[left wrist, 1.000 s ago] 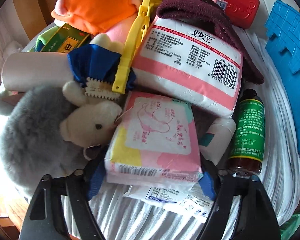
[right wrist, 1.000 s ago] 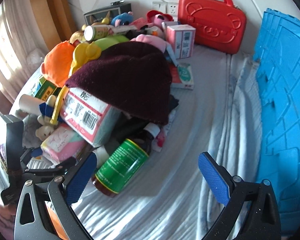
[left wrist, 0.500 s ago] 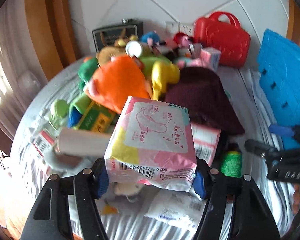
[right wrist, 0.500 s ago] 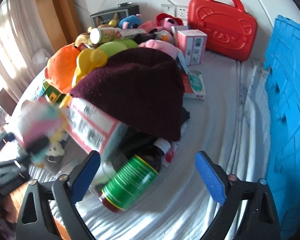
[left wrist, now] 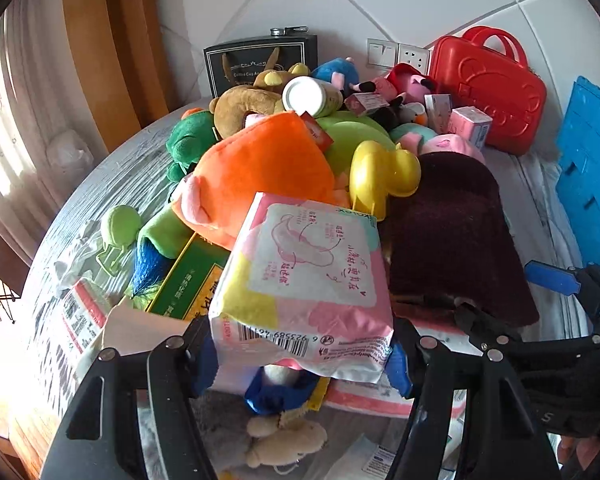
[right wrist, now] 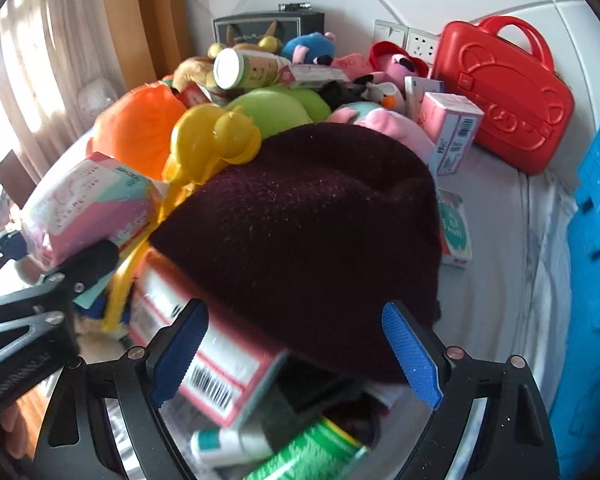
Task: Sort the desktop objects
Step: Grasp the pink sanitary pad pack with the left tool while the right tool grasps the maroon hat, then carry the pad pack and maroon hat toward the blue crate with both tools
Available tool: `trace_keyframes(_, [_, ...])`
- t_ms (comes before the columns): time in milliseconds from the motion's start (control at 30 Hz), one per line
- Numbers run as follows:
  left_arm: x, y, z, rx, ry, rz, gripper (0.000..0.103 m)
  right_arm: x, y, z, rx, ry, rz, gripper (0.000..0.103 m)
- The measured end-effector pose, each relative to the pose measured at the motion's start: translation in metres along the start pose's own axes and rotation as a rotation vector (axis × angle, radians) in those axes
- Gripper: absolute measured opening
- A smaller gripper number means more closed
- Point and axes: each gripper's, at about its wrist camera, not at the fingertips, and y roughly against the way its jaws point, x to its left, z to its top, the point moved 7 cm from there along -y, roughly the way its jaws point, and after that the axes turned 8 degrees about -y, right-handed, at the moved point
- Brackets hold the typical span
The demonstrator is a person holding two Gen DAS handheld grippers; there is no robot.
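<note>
The pink pad packet, a second ago low in the pile beside the grey plush, now hangs lifted clear at frame centre in the left wrist view, above the orange plush. One item is thus extracted and awaits placement. The left gripper is about half closed, both blue pads pressing the packet's lower corners. The right gripper has shifted over the maroon knit hat; its jaws stand wide, pads clear of the hat, holding nothing.
</note>
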Motion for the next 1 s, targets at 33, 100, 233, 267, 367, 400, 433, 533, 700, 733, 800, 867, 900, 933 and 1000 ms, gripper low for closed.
trace_keyframes(33, [0.0, -0.002, 0.002, -0.002, -0.001, -0.007, 0.065, -0.001, -0.005, 0.002, 0.002, -0.001, -0.012, 0.087])
trace_keyframes(100, [0.0, -0.003, 0.006, -0.006, -0.004, -0.011, 0.065, -0.004, -0.012, 0.007, -0.007, -0.007, -0.03, 0.045])
trace_keyframes(233, [0.0, 0.005, 0.013, -0.027, 0.001, -0.036, 0.065, -0.008, -0.002, 0.018, -0.046, -0.044, -0.005, 0.016])
trace_keyframes(267, [0.001, 0.01, 0.016, -0.042, 0.001, -0.038, 0.065, -0.007, 0.006, 0.022, -0.068, -0.038, 0.003, 0.013])
trace_keyframes(367, [0.0, 0.027, 0.029, -0.081, -0.002, -0.045, 0.065, -0.004, 0.035, 0.035, -0.133, -0.019, 0.024, 0.011])
trace_keyframes(400, [0.0, 0.034, 0.033, -0.098, -0.001, -0.05, 0.065, -0.004, 0.045, 0.041, -0.155, -0.019, 0.024, 0.011])
trace_keyframes(433, [-0.001, 0.039, 0.036, -0.11, 0.0, -0.053, 0.065, -0.004, 0.055, 0.046, -0.176, -0.018, 0.021, 0.011])
trace_keyframes(533, [-0.004, 0.057, 0.045, -0.146, 0.0, -0.06, 0.065, -0.005, 0.086, 0.057, -0.24, -0.017, 0.002, 0.01])
trace_keyframes(700, [-0.012, 0.086, 0.057, -0.204, -0.015, -0.067, 0.065, -0.004, 0.131, 0.066, -0.329, -0.015, -0.008, 0.009])
trace_keyframes(733, [-0.014, 0.092, 0.06, -0.216, -0.017, -0.071, 0.065, -0.003, 0.139, 0.067, -0.344, -0.011, -0.013, 0.009])
trace_keyframes(800, [-0.017, 0.103, 0.064, -0.233, -0.021, -0.077, 0.065, -0.003, 0.155, 0.068, -0.373, -0.004, -0.018, 0.009])
trace_keyframes(867, [-0.021, 0.114, 0.068, -0.254, -0.027, -0.083, 0.065, -0.004, 0.174, 0.071, -0.404, -0.004, -0.026, 0.009])
trace_keyframes(900, [-0.024, 0.119, 0.071, -0.264, -0.029, -0.086, 0.065, -0.005, 0.181, 0.071, -0.418, -0.005, -0.032, 0.009])
trace_keyframes(933, [-0.027, 0.126, 0.075, -0.279, -0.031, -0.091, 0.065, -0.008, 0.191, 0.072, -0.437, -0.008, -0.042, 0.009])
trace_keyframes(1000, [-0.037, 0.139, 0.084, -0.306, -0.038, -0.108, 0.065, -0.016, 0.213, 0.073, -0.474, -0.022, -0.058, 0.009])
